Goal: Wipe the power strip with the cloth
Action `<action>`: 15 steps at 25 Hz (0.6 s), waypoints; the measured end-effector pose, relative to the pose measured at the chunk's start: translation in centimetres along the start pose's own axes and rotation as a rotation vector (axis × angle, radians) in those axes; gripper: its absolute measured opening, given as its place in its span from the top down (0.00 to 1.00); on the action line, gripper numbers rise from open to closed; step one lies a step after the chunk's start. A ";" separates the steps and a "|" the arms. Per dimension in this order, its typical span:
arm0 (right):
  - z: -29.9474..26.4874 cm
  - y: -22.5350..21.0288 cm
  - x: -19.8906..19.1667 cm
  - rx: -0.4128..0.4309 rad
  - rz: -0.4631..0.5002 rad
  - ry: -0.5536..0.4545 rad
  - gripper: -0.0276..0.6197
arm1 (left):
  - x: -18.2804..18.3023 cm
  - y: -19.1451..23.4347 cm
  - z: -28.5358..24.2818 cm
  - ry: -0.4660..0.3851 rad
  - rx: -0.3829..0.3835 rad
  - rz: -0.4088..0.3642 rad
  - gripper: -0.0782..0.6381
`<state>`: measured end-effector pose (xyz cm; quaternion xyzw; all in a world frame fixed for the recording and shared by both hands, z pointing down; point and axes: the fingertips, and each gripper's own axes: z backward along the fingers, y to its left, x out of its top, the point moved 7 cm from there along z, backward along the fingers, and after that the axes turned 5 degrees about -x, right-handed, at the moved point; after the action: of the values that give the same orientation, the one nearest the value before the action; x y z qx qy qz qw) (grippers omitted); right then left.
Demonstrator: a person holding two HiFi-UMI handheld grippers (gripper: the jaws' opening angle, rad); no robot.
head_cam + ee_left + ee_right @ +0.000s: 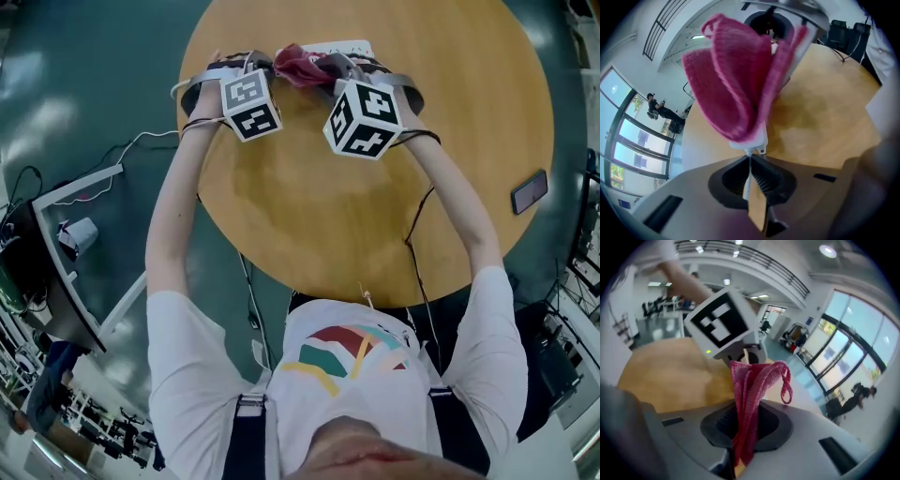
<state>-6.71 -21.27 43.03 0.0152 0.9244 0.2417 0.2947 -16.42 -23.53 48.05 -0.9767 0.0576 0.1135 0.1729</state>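
At the far side of the round wooden table (356,206), a white power strip (342,45) is half covered by a pink cloth (298,64). My left gripper (261,64) is shut on the thin white cord end of the strip (752,140), and in the left gripper view the cloth (736,84) drapes over the strip just ahead of the jaws. My right gripper (328,66) is shut on the cloth (750,394), which rises bunched from between its jaws. The left gripper's marker cube (722,324) is close in front of it. Most of the strip is hidden.
A dark phone (529,191) lies near the table's right edge. A white cable (141,141) hangs off the table's left side towards a desk with a monitor (47,272) on the floor. The person's body is at the table's near edge.
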 end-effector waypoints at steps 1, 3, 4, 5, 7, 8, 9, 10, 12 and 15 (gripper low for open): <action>-0.4 1.1 0.5 -0.011 0.102 0.004 0.90 | -0.1 0.0 0.0 -0.004 -0.005 -0.003 0.80; -0.9 2.8 0.9 -0.017 0.243 0.011 0.90 | -0.1 0.2 0.1 -0.014 -0.024 -0.011 0.80; -1.2 3.4 1.0 -0.024 0.300 0.018 0.90 | -0.1 0.3 0.1 -0.020 -0.036 -0.016 0.80; -1.4 3.9 1.0 -0.038 0.352 0.027 0.90 | -0.1 0.4 0.2 -0.026 -0.049 -0.020 0.80; -2.0 4.3 1.0 -0.079 0.439 0.040 0.90 | -0.1 0.5 0.2 -0.032 -0.066 -0.025 0.80; -2.3 4.4 1.2 -0.101 0.471 0.044 0.90 | -0.1 0.6 0.2 -0.033 -0.068 -0.026 0.80; -2.6 4.3 1.4 -0.120 0.496 0.045 0.90 | -0.2 0.6 0.2 -0.034 -0.068 -0.027 0.80; -2.8 4.3 1.6 -0.132 0.512 0.047 0.90 | -0.2 0.5 0.1 -0.035 -0.067 -0.027 0.80; -3.3 4.5 2.0 -0.140 0.526 0.050 0.90 | -0.2 0.5 0.1 -0.037 -0.066 -0.027 0.80; -4.0 4.6 2.3 -0.147 0.521 0.055 0.90 | -0.2 0.5 0.1 -0.038 -0.071 -0.029 0.80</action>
<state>-11.32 -18.56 46.78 0.2243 0.8770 0.3762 0.1978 -16.74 -23.99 47.85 -0.9806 0.0362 0.1313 0.1407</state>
